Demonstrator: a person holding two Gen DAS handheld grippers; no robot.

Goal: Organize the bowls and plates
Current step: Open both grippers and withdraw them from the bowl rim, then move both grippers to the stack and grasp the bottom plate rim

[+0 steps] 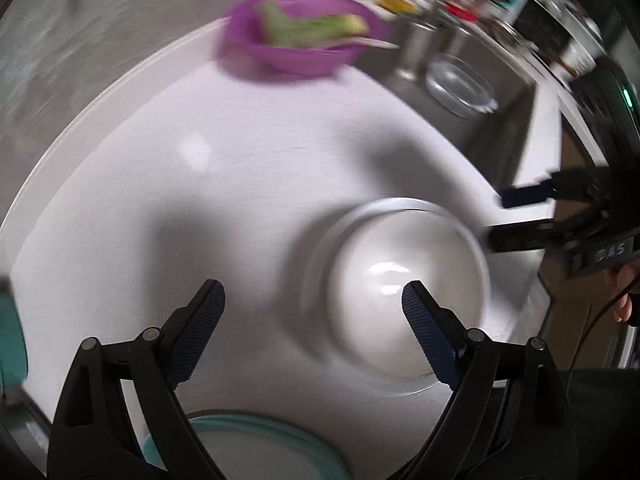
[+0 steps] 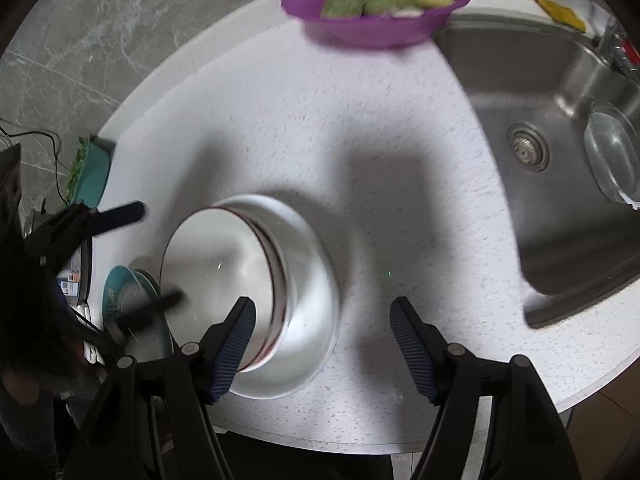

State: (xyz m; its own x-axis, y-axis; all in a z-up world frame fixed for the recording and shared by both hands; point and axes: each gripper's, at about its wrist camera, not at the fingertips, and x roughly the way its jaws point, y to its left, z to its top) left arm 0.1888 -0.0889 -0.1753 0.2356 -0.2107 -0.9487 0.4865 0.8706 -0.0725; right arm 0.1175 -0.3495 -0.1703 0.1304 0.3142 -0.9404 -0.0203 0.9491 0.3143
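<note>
A stack of white bowls (image 2: 260, 288), the top one with a dark red rim line, stands on the white counter (image 2: 360, 152); it also shows in the left wrist view (image 1: 400, 288). My left gripper (image 1: 312, 304) is open and empty above the counter, just left of the bowls; it appears at the left in the right wrist view (image 2: 148, 256). My right gripper (image 2: 322, 322) is open and empty, its left finger beside the bowls' right wall; it appears at the right edge of the left wrist view (image 1: 500, 216). Teal plates (image 1: 248, 448) lie near the counter's front edge, also in the right wrist view (image 2: 124, 300).
A purple bowl (image 2: 380, 4) holding green vegetables sits at the back of the counter. A steel sink (image 2: 560, 160) to the right holds a clear glass dish (image 2: 612, 156). A yellow sponge (image 2: 560, 12) lies behind the sink. A teal tray (image 2: 92, 176) stands at the far left.
</note>
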